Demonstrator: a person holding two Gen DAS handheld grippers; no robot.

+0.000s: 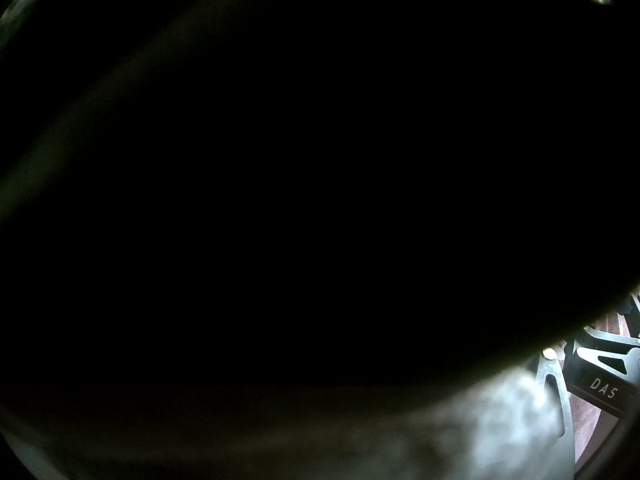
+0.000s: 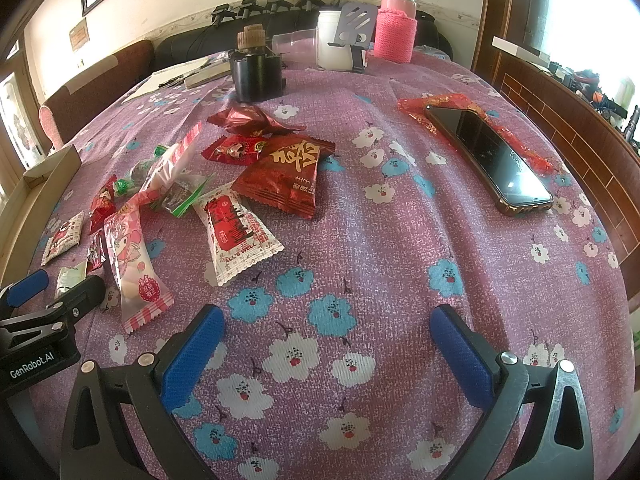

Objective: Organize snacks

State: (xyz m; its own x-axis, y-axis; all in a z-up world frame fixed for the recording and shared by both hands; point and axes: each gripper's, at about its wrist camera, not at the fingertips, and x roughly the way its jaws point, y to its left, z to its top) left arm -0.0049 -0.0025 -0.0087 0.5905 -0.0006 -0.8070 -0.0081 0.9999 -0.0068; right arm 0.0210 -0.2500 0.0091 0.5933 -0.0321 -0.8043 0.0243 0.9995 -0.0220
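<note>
Snacks (image 2: 276,172) lie scattered left of centre on the worktop (image 2: 400,240), light crinkly slippery packets (best pinched at a sealed edge); right gripper (image 2: 327,354) fingers spread empty, left gripper (image 2: 52,284) seemingly open.

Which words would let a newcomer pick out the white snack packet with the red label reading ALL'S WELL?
Start at the floral purple tablecloth and find the snack pile on its left half. The packet reading ALL'S WELL lies at the pile's near right edge, just in front of the large red packet with gold characters. Unlike the pink cartoon-print packet to its left, it is white with a red label and zigzag ends.
</note>
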